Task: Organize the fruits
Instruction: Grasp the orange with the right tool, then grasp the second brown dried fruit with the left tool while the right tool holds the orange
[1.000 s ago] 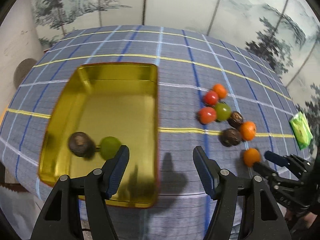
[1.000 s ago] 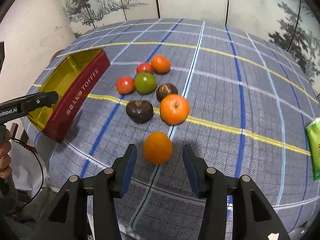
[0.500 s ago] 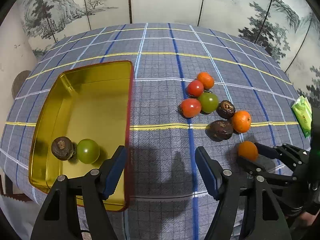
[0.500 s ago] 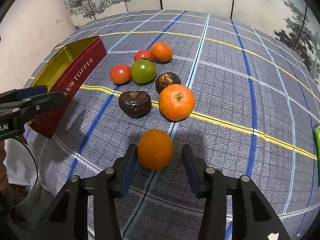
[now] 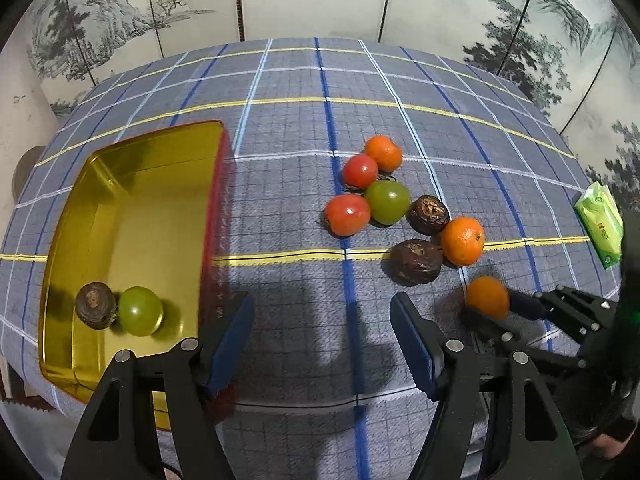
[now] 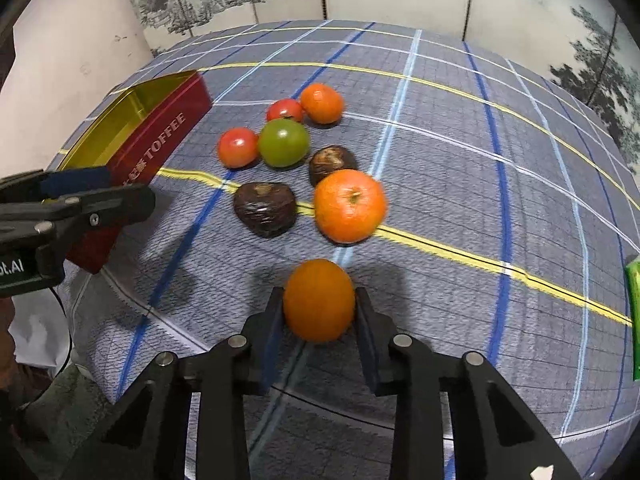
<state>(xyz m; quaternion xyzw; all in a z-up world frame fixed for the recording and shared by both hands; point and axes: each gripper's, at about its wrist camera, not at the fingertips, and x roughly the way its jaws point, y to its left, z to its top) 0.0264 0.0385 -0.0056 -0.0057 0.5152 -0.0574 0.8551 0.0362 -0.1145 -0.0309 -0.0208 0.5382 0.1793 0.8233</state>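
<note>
Our right tool [image 6: 319,312] clenched an orange [image 6: 319,300] just above the surface [image 6: 440,152], near the fruit cluster. Our left tool [image 5: 322,340] hung released beside the gold tin [image 5: 132,200].

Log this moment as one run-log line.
right tongs: shut on orange | left tongs: open, empty | tin: two fruits

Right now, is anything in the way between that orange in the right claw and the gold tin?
Mostly the left gripper: it hovers open by the tin's near corner, on the line from the orange held in the right gripper. The brown fruit lies just beside that path.
</note>
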